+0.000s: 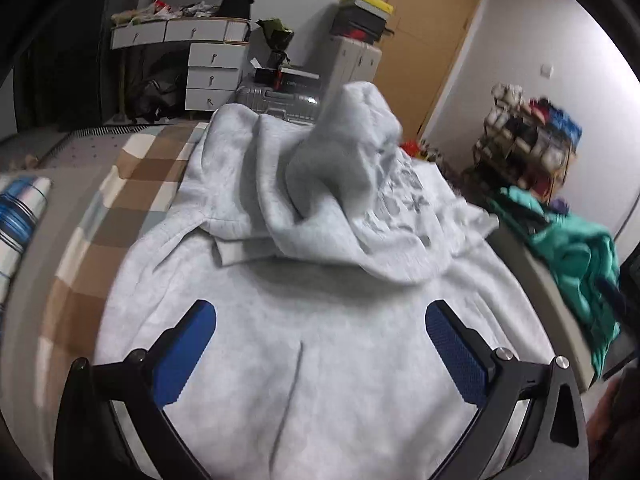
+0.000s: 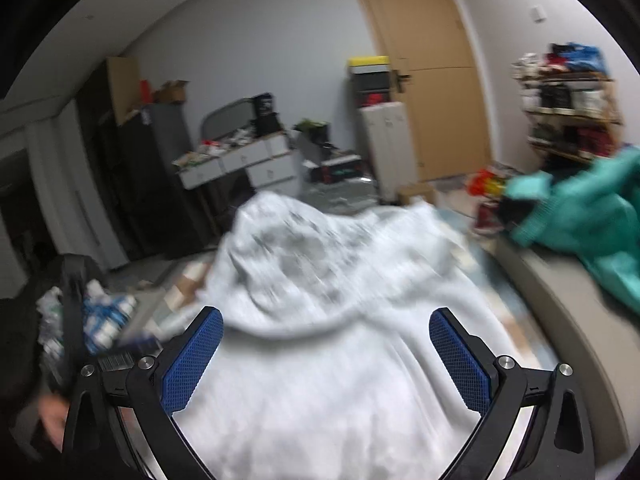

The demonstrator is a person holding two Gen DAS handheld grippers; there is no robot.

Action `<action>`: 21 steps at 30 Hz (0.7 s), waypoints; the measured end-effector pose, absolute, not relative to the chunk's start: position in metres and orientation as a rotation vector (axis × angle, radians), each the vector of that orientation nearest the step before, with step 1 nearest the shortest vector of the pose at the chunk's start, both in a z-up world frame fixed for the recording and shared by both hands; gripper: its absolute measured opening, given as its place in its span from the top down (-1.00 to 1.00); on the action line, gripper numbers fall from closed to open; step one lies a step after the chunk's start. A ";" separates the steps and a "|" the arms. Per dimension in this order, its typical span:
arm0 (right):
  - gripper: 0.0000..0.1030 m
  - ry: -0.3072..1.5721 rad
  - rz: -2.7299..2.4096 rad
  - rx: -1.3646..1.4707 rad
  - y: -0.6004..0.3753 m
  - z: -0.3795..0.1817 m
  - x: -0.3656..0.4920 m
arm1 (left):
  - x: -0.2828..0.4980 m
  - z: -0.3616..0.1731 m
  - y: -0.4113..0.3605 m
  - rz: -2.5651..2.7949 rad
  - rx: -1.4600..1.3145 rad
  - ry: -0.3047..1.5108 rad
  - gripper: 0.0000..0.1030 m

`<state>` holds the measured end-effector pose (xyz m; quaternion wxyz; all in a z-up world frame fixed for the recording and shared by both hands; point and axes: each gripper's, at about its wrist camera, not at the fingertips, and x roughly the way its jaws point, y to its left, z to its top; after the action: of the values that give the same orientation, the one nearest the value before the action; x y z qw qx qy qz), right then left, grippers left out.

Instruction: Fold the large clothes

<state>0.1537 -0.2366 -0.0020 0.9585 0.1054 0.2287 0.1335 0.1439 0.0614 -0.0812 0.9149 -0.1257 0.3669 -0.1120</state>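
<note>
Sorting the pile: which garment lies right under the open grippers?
The light grey hoodie, spread flat beneath both grippers; the teal garment lies crumpled off to the right.

The hoodie [image 1: 320,344] is soft, matt grey fleece cloth; the fingers [image 1: 456,348] carry rough, textured blue pads on black matt plastic; the door [image 2: 424,60] looks smooth wood.
</note>
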 end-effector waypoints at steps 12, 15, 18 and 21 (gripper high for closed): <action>-0.44 0.775 0.402 0.185 -0.117 -0.007 0.389 | 0.159 -0.131 0.092 -0.240 -0.433 0.819 -0.98; 0.66 0.810 0.397 0.209 -0.110 -0.030 0.401 | 0.154 -0.130 0.096 -0.248 -0.458 0.811 -0.98; 0.89 0.764 0.374 0.215 -0.122 -0.040 0.385 | 0.152 -0.130 0.095 -0.250 -0.456 0.816 -0.98; 0.94 0.724 0.378 0.263 -0.142 -0.050 0.364 | 0.148 -0.129 0.096 -0.252 -0.462 0.816 -0.98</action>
<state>0.3641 -0.1416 -0.0500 0.9093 0.1274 0.3511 0.1833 0.1478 0.0958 -0.1285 0.8844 -0.2220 0.3923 -0.1210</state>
